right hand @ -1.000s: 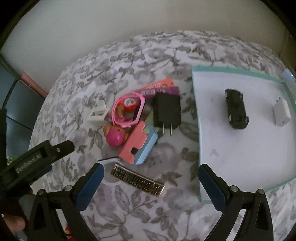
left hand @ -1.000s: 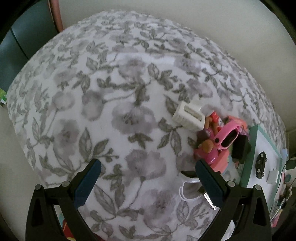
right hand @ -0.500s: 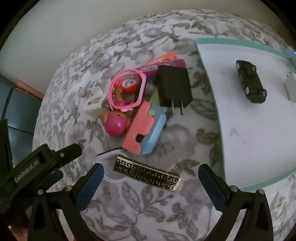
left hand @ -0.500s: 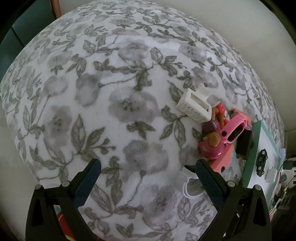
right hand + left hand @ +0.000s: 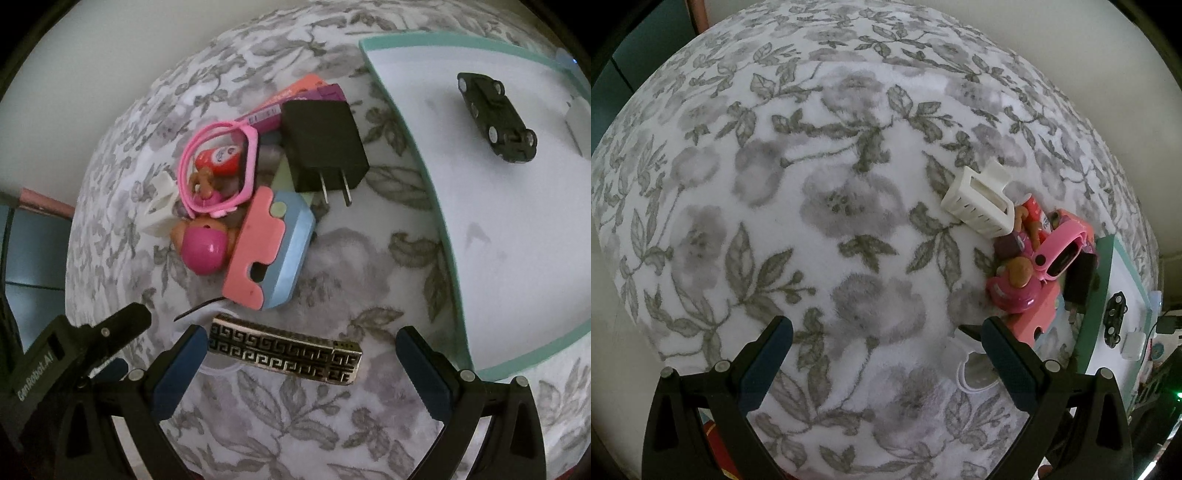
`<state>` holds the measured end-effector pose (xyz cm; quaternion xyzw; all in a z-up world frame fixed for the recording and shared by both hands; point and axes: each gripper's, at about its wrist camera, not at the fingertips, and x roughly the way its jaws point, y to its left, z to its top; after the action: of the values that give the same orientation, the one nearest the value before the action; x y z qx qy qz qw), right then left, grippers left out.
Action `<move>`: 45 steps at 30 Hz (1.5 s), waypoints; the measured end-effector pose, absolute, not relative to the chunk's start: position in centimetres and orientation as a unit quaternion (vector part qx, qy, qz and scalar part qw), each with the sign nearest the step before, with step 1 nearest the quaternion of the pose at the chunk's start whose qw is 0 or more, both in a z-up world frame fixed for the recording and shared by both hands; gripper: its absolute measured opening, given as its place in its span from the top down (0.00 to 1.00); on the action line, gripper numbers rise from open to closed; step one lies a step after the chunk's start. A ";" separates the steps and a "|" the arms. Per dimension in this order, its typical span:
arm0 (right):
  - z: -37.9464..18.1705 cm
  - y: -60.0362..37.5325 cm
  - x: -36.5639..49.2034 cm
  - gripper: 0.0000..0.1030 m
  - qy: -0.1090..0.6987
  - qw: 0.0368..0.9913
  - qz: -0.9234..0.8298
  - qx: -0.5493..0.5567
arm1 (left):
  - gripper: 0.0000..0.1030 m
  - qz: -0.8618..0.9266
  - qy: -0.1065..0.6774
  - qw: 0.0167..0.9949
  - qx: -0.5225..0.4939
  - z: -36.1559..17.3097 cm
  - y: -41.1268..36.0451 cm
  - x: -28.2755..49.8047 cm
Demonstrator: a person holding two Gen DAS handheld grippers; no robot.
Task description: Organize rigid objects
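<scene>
A pile of small objects lies on the floral cloth: a black plug adapter (image 5: 323, 146), a pink and blue block (image 5: 271, 247), a pink-headed doll (image 5: 205, 247), a pink band (image 5: 218, 170), a white clip (image 5: 979, 201) and a gold patterned bar (image 5: 284, 354). My right gripper (image 5: 295, 354) is open, low over the bar, which lies between its fingers. My left gripper (image 5: 882, 339) is open and empty over bare cloth, left of the pile (image 5: 1030, 273). A black toy car (image 5: 496, 116) and a white cube (image 5: 578, 122) rest on the white tray (image 5: 439, 206).
The teal-rimmed tray also shows in the left wrist view (image 5: 1102, 291) at the far right. A white ring-shaped piece (image 5: 975, 373) lies by the left gripper's right finger. The left gripper body (image 5: 74, 354) shows at the right wrist view's lower left. The cloth-covered table ends near a pale wall.
My right gripper has moved forward and down, so the gold bar now lies between its fingers. My left gripper has moved lower over the cloth.
</scene>
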<state>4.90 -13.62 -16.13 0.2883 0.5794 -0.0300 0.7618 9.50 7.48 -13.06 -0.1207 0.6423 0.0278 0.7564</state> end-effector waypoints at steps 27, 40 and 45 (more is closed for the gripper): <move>-14.0 -14.7 4.1 0.32 0.562 0.775 -0.017 0.290 | 0.01 0.002 0.649 0.750 -0.125 -13.4 6.5 9.6; -14.2 -14.2 4.2 0.17 0.565 0.778 -0.011 0.276 | 0.01 0.005 0.648 0.752 -0.119 -13.6 6.2 9.6; -15.1 -14.0 4.4 0.17 0.572 0.774 -0.028 0.270 | 0.01 0.008 0.648 0.752 -0.119 -13.5 6.6 9.5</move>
<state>4.43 -13.95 -15.10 0.2701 0.5717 -0.0281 0.7742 9.51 6.57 -13.55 -0.1191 0.6477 0.0080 0.7525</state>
